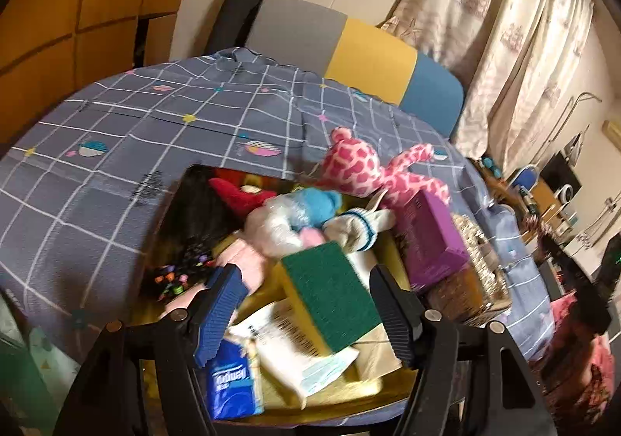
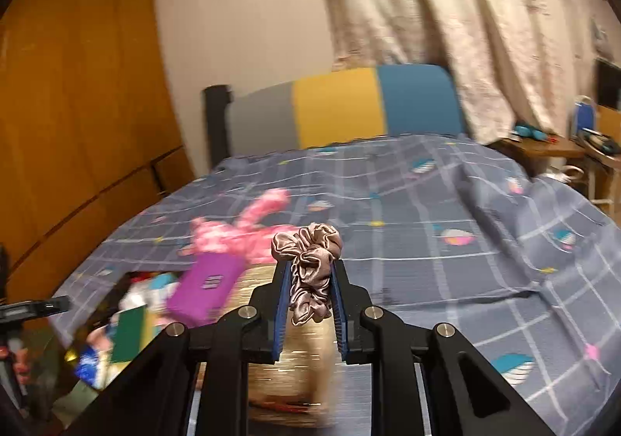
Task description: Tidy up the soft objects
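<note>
My right gripper [image 2: 309, 273] is shut on a taupe satin scrunchie [image 2: 308, 261], held up over the bed above a blurred woven basket [image 2: 295, 366]. My left gripper [image 1: 306, 296] stands open over a gold tray [image 1: 372, 362] of soft things: a green and yellow sponge [image 1: 330, 296], a white sock with blue stripes [image 1: 359, 228], a blue and white plush [image 1: 299, 213], a red plush [image 1: 238, 195], a pink cloth [image 1: 248, 261]. Nothing sits between its fingers. A pink spotted plush giraffe [image 1: 372, 172] lies on the bed behind the tray, also blurred in the right wrist view, giraffe [image 2: 236, 232].
A purple box [image 1: 431, 238] leans at the tray's right by the woven basket [image 1: 473, 273]. A blue tissue pack [image 1: 231, 378] and paper packets [image 1: 295, 346] lie at the tray's front. The checked bedspread [image 1: 155, 118] stretches back to a grey, yellow and blue headboard [image 1: 368, 59]. Curtains and a cluttered desk stand right.
</note>
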Demonstrator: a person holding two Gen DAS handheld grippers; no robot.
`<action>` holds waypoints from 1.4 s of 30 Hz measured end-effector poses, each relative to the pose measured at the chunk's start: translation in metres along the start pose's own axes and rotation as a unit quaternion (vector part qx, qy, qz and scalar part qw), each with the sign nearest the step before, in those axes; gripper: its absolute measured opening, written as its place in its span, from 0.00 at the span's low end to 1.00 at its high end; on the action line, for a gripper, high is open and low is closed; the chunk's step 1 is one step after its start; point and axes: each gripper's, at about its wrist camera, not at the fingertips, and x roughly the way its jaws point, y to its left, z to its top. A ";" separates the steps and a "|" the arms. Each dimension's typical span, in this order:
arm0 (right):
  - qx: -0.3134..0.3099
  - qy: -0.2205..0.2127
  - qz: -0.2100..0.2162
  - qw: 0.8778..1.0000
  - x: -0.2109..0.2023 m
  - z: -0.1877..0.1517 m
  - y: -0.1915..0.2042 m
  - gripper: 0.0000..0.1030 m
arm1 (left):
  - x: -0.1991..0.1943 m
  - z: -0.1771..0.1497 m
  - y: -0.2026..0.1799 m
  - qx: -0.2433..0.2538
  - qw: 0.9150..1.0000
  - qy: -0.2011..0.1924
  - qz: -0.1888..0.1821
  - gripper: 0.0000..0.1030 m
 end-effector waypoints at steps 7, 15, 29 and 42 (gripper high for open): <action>-0.026 0.027 0.117 0.992 0.024 -0.012 0.096 0.20 | -0.013 -0.008 0.013 -0.007 0.999 -0.006 0.044 0.67; -0.056 0.088 0.215 0.971 0.061 -0.047 0.195 0.20 | -0.037 -0.016 0.034 -0.008 0.992 -0.024 0.125 0.67; -0.070 0.194 0.198 0.958 0.138 -0.107 0.267 0.66 | -0.052 -0.033 0.051 -0.031 0.985 -0.025 0.168 0.67; -0.060 0.141 0.113 0.982 0.063 -0.084 0.211 1.00 | -0.041 -0.039 0.015 0.003 0.980 -0.028 0.196 0.67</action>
